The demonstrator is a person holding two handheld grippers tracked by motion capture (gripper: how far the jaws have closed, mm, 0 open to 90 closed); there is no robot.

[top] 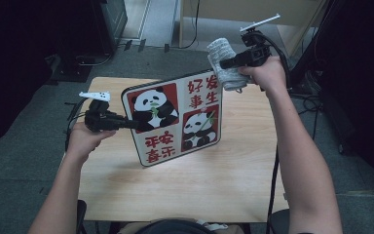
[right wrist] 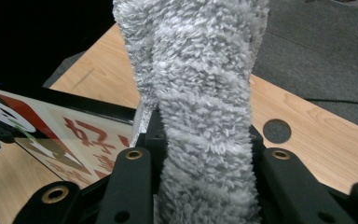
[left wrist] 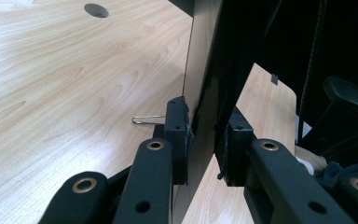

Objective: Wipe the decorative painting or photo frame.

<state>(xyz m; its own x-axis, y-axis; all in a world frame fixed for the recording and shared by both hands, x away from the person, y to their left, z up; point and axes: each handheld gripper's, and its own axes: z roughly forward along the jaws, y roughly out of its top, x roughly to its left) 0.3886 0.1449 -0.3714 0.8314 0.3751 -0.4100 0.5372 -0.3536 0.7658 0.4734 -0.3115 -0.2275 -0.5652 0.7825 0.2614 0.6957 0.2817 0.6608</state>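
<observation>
The left gripper (top: 126, 123) jaws clamp the nine o'clock edge of the white rectangular panda-print board (top: 175, 117), tilted above the wooden surface (top: 185, 185). The right gripper (top: 226, 63) jaws squeeze a grey fluffy cloth (top: 224, 63) touching the board's one o'clock corner, so the right hand is nearer for wiping.

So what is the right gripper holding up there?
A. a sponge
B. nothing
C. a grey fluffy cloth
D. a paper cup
C: the right gripper is shut on a grey fluffy cloth, with its jaws pressed into the pile on both sides, above the top corner of the panda board.
</observation>
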